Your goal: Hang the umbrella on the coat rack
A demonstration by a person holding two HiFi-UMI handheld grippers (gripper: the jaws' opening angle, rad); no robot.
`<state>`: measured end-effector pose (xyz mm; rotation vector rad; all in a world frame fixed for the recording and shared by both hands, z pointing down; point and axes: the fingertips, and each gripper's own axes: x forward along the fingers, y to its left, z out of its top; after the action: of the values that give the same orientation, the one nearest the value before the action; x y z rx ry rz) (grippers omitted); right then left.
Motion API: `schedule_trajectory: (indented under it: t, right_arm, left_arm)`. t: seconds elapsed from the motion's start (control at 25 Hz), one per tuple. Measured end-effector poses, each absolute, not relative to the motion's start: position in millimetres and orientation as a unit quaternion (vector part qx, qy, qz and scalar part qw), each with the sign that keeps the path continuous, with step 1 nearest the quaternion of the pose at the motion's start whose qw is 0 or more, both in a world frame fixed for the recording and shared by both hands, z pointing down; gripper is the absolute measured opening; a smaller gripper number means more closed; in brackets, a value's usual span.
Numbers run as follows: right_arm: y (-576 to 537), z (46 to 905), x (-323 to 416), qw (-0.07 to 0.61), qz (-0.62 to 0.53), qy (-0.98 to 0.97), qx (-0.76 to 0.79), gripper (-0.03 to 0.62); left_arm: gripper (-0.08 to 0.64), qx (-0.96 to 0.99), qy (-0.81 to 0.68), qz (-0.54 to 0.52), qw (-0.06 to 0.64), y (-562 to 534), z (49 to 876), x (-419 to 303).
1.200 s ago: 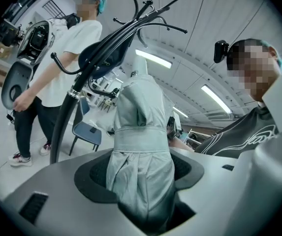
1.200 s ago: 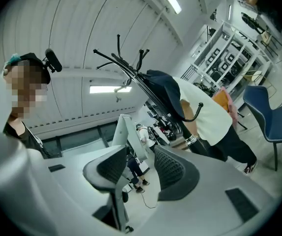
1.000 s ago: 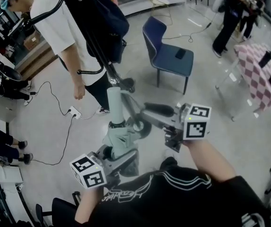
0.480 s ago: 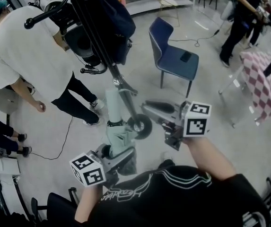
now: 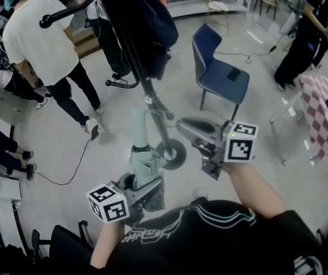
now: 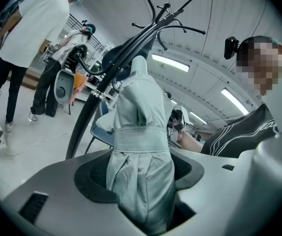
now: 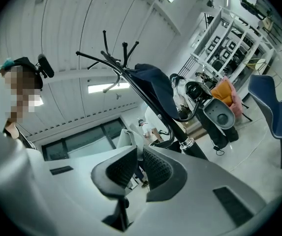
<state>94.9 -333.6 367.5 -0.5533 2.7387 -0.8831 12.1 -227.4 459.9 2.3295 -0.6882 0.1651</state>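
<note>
My right gripper's (image 7: pixel 137 162) jaws have just closed on the umbrella's (image 6: pixel 138 112) pale strap (image 7: pixel 130 135), and the bystander in white (image 5: pixel 40 33) has stepped off far left. My left gripper (image 6: pixel 141 177) clamps the folded umbrella, near the coat rack (image 5: pixel 138 56). I'd keep the loop taut and raise it over a hook.

R gripper (image 5: pixel 182 125) jaws just closed in on umbrella strap (image 7: pixel 136 149). Person in white tee (image 5: pixel 38 33) moved off coat rack (image 5: pixel 143 79), twd 10 o'clock.
</note>
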Motion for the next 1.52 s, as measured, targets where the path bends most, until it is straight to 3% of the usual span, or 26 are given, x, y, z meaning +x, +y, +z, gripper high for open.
schedule_trajectory:
  t: [1.12,1.52]
  right_arm:
    - [-389,430,94,0.076,-0.36,0.912,-0.183,0.044]
    - [-400,438,84,0.101,-0.399,0.899,-0.152,0.044]
  left_arm:
    - [0.273,0.857,-0.307,0.087,0.404,-265,527,8]
    - [0.275,0.858,-0.31,0.144,0.384,-275,563,10]
